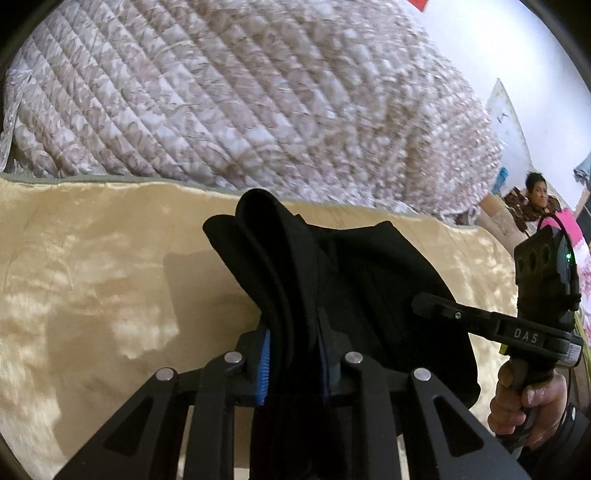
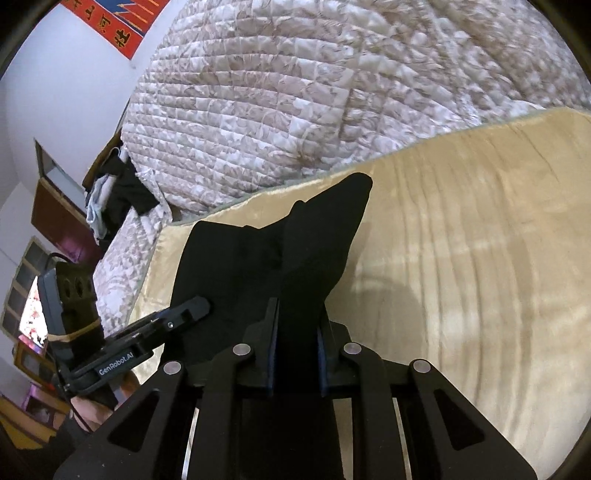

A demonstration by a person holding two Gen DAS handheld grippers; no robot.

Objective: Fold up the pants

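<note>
Both grippers are clamped on the black pants (image 1: 332, 280), which hang bunched between them above the cream satin bedspread (image 1: 92, 280).

Left gripper (image 1: 293, 354): its jaws are closed tight on a thick folded edge of the fabric, blue pads pressed against the cloth on both sides. The cloth rises in a rolled hump past the fingertips and drapes off toward the right.

Right gripper (image 2: 295, 347): its jaws are likewise pinched on a gathered fold of the pants (image 2: 266, 258). A pointed corner of the garment stands up beyond the fingers, over the bedspread (image 2: 461, 258).

Each tool shows in the other's camera. In the left wrist view the right gripper (image 1: 443, 308) reaches in from the right side, its tip against the black cloth, with the operator's hand (image 1: 524, 406) wrapped round the handle. In the right wrist view the left gripper (image 2: 192, 310) comes in from the left, its tip touching the fabric.

Behind the bedspread lies a quilted floral quilt (image 1: 240, 92). A seated person (image 1: 535, 192) is visible at the far right. A pile of clothes (image 2: 118, 195) sits by the quilt's edge, and a red banner (image 2: 110, 22) hangs on the wall.
</note>
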